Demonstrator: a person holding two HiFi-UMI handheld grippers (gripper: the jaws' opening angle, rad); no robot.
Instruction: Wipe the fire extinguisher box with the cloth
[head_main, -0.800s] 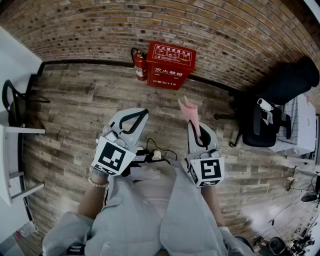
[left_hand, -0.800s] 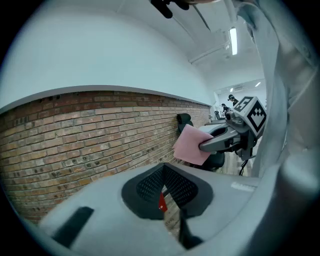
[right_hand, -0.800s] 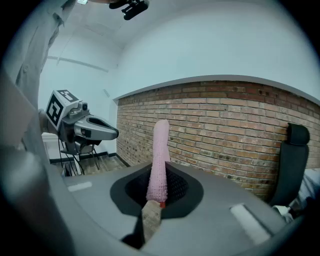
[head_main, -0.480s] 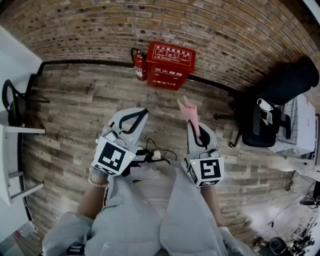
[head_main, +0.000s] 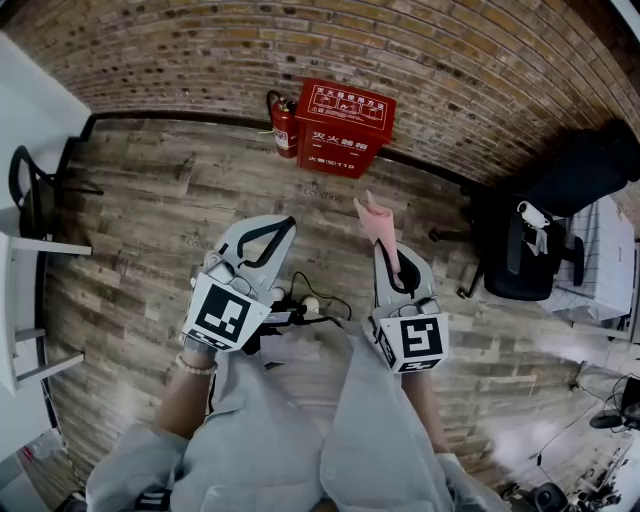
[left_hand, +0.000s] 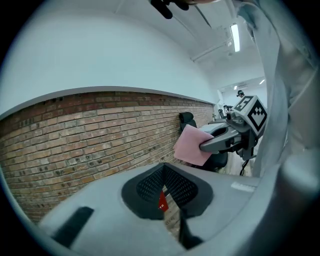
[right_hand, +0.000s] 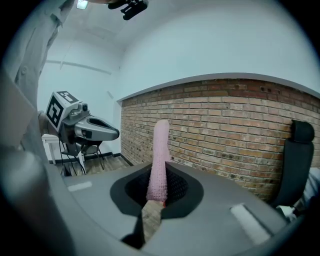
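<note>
We see right claw (head_main: 388, 256) clenched on pink cloth (head_main: 376, 222), centre frame. Left claw (head_main: 286, 225) closed, empty. Red box (head_main: 344, 118) sits upper centre, against brick wall (head_main: 200, 60).

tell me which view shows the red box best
The head view: the red box stands whole against the brick wall. The left gripper view shows only a red sliver between its tongs; in the right gripper view the pink cloth mostly hides it.

Fire extinguisher box (head_main: 343, 128), red: white Chinese characters on lid and front panel, too small to read with certainty. Lowest front line ends in digits, seemingly "119". No other legible text.
</note>
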